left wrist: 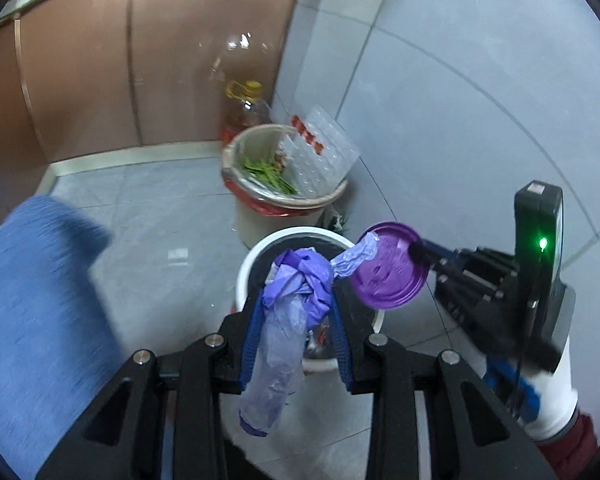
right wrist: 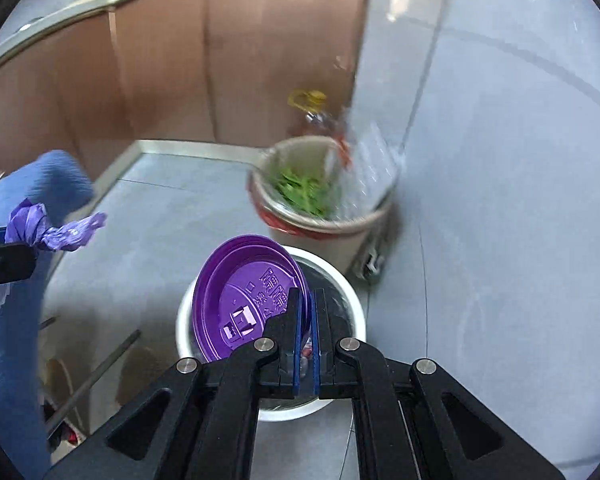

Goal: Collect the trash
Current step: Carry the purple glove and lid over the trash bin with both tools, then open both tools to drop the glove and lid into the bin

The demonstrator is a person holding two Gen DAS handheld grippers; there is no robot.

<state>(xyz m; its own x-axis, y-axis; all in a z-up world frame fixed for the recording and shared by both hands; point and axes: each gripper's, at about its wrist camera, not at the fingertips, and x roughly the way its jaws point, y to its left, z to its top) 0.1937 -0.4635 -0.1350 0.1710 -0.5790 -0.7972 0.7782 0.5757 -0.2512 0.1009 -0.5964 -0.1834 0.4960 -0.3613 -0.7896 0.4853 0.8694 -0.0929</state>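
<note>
Grippers clamped on purple bag and lid, over white bin, fuller bin behind.

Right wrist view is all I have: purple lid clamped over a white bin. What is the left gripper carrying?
Observer: The left gripper is closed on a knotted purple plastic bag, whose tail hangs down between the fingers.
Operator: Where is it relative to the bin?
Observer: Over the white bin, beside the purple lid.
Operator: Who holds my gripper?
Observer: A white-gloved hand with a dark red cuff carries the right gripper.
</note>
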